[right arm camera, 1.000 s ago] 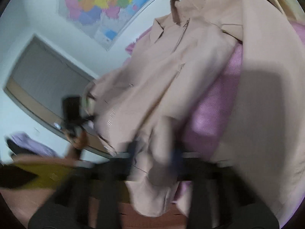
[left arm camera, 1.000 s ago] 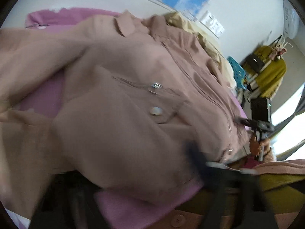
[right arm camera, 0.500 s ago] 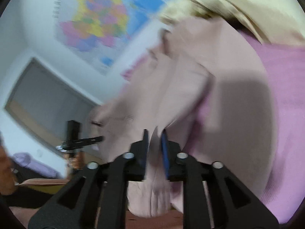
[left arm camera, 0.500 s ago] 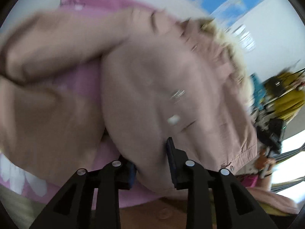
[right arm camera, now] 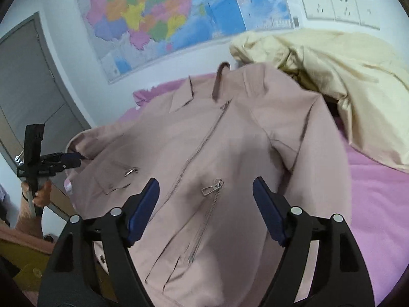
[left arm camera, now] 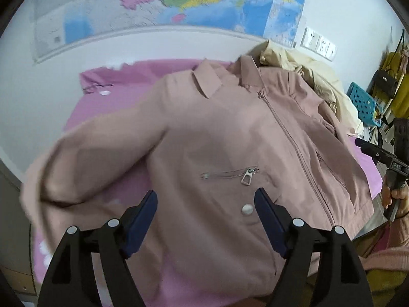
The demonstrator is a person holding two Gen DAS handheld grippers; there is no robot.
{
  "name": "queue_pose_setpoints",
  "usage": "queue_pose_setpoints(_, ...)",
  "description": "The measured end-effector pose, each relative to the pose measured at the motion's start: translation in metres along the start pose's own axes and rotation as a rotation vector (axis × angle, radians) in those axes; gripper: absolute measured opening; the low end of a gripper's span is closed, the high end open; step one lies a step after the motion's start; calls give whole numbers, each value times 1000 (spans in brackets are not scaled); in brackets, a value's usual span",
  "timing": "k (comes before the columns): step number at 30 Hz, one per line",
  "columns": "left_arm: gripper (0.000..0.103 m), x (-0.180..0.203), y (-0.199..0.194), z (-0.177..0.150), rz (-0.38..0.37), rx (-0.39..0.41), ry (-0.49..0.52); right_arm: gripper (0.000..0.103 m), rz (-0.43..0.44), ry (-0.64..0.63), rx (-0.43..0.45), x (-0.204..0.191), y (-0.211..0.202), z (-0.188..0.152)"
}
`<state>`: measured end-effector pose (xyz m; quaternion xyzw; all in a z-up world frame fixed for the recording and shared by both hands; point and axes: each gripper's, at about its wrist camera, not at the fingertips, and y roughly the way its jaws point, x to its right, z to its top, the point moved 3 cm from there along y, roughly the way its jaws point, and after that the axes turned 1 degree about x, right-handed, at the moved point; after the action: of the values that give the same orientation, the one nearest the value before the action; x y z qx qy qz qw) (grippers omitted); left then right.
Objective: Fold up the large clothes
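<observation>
A dusty-pink zip jacket (left arm camera: 230, 158) lies front up on a pink bed sheet (left arm camera: 122, 97), collar toward the wall, zipper closed. My left gripper (left arm camera: 205, 195) hovers above its lower left part, jaws opening, nothing between the blue pads. One sleeve (left arm camera: 84, 158) lies out to the left. In the right wrist view the same jacket (right arm camera: 230, 153) fills the middle, and my right gripper (right arm camera: 205, 183) hangs over its lower front near a pocket zipper pull (right arm camera: 212, 186), jaws opening and holding nothing. Each view shows the other gripper at its edge, held by a hand.
A cream-yellow garment or quilt (right arm camera: 332, 81) is heaped at the jacket's right shoulder. A map (right arm camera: 166, 18) and wall sockets (right arm camera: 337, 7) hang above the bed. A grey door (right arm camera: 28, 84) stands at the left. A blue perforated basket (left arm camera: 363, 102) and hanging bags sit at the far right.
Both grippers let go of the jacket's hem and opened wide. Both rose and tilted up, so the whole jacket and the wall now show. The jacket has settled flat on the bed.
</observation>
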<state>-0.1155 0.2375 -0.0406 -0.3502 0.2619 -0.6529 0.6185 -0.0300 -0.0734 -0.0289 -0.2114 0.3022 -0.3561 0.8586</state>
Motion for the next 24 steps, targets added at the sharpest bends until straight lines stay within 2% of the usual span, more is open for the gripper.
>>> queue_pose_setpoints(1, 75, 2, 5, -2, -9, -8, 7, 72, -13, 12, -1, 5, 0, 1)
queue_pose_setpoints(4, 75, 16, 23, 1, -23, -11, 34, 72, -159, 30, 57, 33, -15, 3)
queue_pose_setpoints(6, 75, 27, 35, 6, -64, -19, 30, 73, -222, 81, 59, 60, -28, -5)
queue_pose_setpoints(9, 75, 44, 47, 10, -75, -21, 63, 75, -252, 147, -6, 88, -31, -23)
queue_pose_setpoints(11, 75, 56, 52, 12, -101, -25, 88, 82, -235, 162, -60, 96, -28, -37)
queue_pose_setpoints(13, 75, 69, 59, 16, -133, -32, 105, 80, -226, 164, -116, 100, -20, -51)
queue_pose_setpoints(14, 75, 73, 61, 17, -144, -34, 115, 62, -199, 165, -124, 99, -18, -54)
queue_pose_setpoints(15, 75, 79, 64, 19, -153, -38, 127, 28, -166, 173, -132, 100, -17, -56)
queue_pose_setpoints(16, 75, 83, 66, 21, -157, -42, 134, 15, -136, 183, -134, 100, -20, -53)
queue_pose_setpoints(17, 75, 90, 69, 24, -164, -48, 145, 7, -99, 196, -117, 100, -26, -47)
queue_pose_setpoints(22, 75, 117, 65, 35, -250, -29, 223, 5, 41, 218, 10, 88, -78, 4)
queue_pose_setpoints(24, 75, 129, 59, 42, -326, -13, 246, 5, 85, 174, 42, 70, -96, 27)
